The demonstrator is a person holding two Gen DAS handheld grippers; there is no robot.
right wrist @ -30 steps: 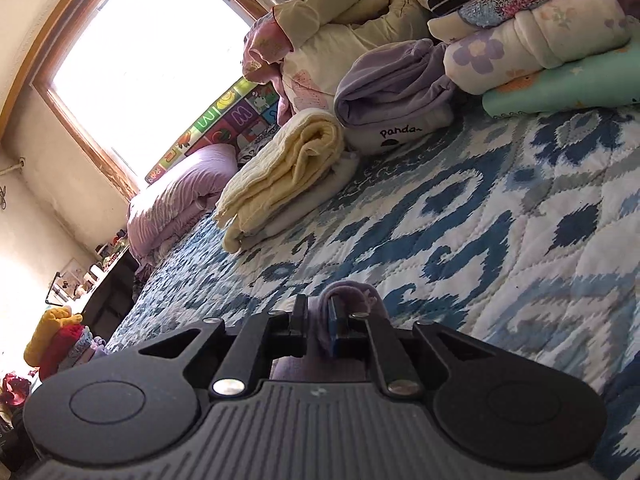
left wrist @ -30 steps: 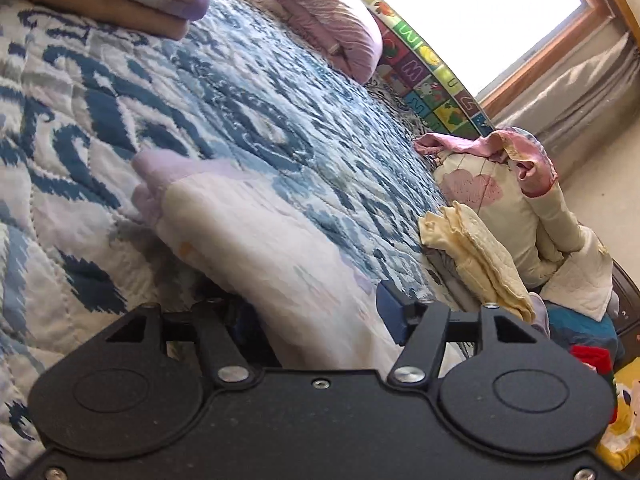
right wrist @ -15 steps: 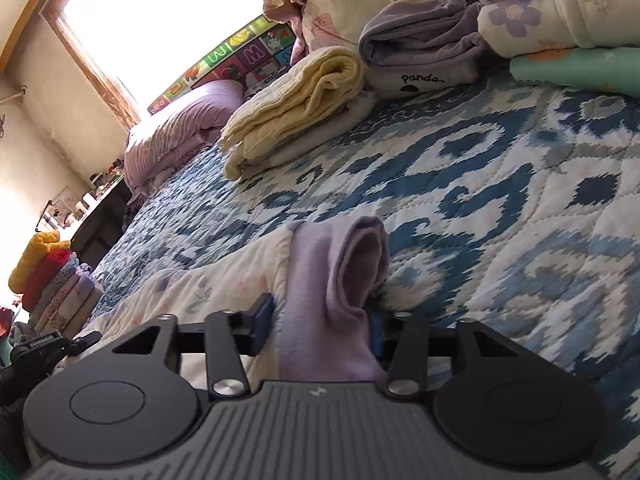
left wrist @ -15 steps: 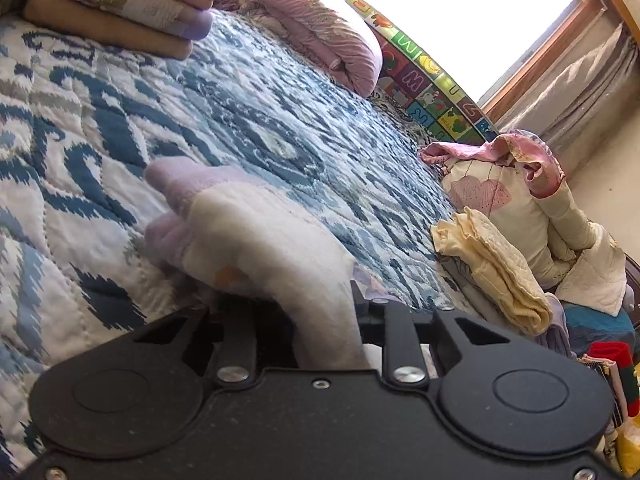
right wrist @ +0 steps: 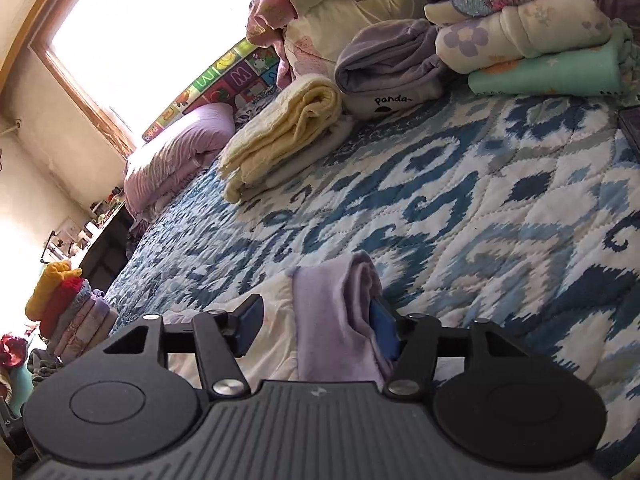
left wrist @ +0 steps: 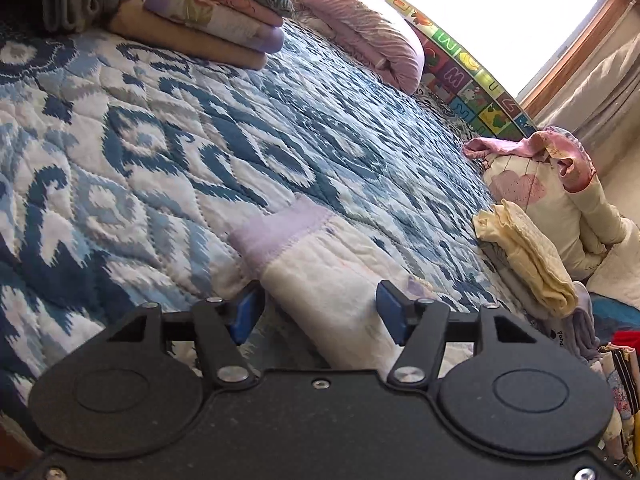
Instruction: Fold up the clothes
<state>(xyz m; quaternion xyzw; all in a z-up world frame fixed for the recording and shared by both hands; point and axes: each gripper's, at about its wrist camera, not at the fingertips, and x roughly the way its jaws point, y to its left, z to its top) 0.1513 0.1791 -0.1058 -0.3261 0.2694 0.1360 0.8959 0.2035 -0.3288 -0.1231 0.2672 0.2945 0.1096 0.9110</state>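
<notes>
A cream garment with a lilac cuff (left wrist: 288,236) lies folded on the blue patterned quilt (left wrist: 160,140). My left gripper (left wrist: 318,314) is open, its blue pads on either side of the cream sleeve without squeezing it. In the right wrist view the same garment's lilac cuff (right wrist: 332,312) lies between the fingers of my right gripper (right wrist: 318,326), which is open; the cuff leans against the right pad and the cream body spreads to the left.
Folded stacks stand at the quilt's far edges: a beige and floral pile (left wrist: 208,28), a yellow towel (right wrist: 288,128), a lilac "panda" garment (right wrist: 388,68), a mint and flowered pile (right wrist: 532,52). A pink pillow (left wrist: 372,36) lies under the window.
Both grippers have opened: the left had closed on the cream sleeve half a second ago and let go; the right released the lilac cuff. The garment now rests on the quilt.
</notes>
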